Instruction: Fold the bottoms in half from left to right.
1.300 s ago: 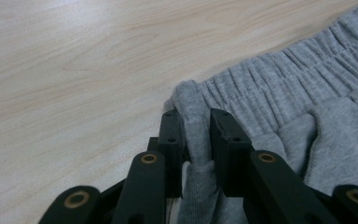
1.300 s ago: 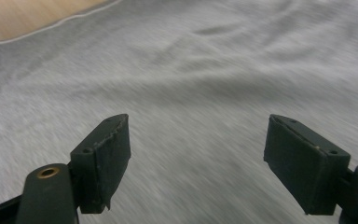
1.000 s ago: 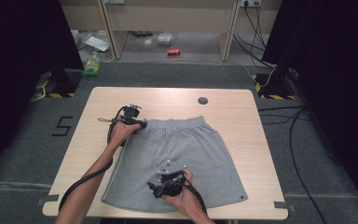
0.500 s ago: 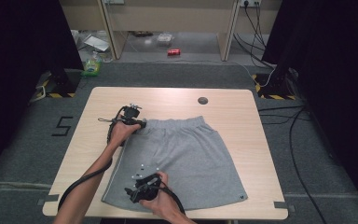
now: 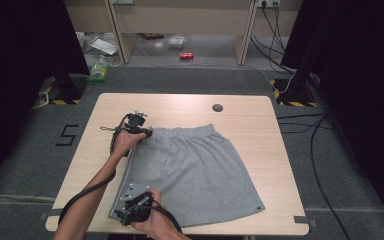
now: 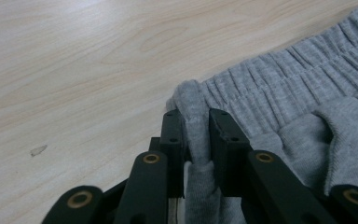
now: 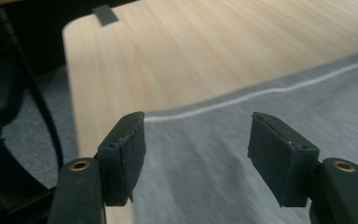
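Shorts of grey jersey lie flat on my worktop, waistband toward the far edge, hems toward the near edge. My left claw reaches in level from the left, clamped tight on the waistband's left end; a bunched fold of fabric stands pinched between its jaws. My right claw hovers low over the near left corner of the shorts, by the pale side seam. Its jaws are apart, have just been closing, and grip nothing.
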Motion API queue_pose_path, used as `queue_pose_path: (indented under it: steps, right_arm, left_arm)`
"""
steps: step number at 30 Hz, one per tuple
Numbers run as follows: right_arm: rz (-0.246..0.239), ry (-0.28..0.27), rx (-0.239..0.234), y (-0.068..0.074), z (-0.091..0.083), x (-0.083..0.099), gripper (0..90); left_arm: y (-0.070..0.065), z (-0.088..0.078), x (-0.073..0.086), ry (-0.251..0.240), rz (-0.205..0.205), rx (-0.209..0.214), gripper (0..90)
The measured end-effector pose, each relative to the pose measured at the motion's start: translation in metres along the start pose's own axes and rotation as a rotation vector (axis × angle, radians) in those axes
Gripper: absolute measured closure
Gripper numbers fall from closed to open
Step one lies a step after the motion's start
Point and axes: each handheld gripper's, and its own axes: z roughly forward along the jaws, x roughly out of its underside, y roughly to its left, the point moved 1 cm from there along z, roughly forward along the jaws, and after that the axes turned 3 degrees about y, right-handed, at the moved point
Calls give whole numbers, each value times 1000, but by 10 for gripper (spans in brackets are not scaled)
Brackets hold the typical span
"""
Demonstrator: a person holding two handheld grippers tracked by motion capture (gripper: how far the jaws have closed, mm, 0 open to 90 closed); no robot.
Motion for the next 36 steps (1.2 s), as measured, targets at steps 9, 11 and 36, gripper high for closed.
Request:
queue_pose_path:
  steps: [9, 11, 36]
  right_arm:
    - [-38, 41, -15, 17, 20, -5, 458]
    - [-40, 52, -21, 20, 24, -4, 481]
    - [-70, 21, -19, 11, 2, -6, 847]
  left_arm:
    - [1, 0, 0, 1, -5, 3, 759]
    - [1, 0, 0, -2, -6, 4, 758]
    - [-5, -13, -13, -19, 1, 29, 818]
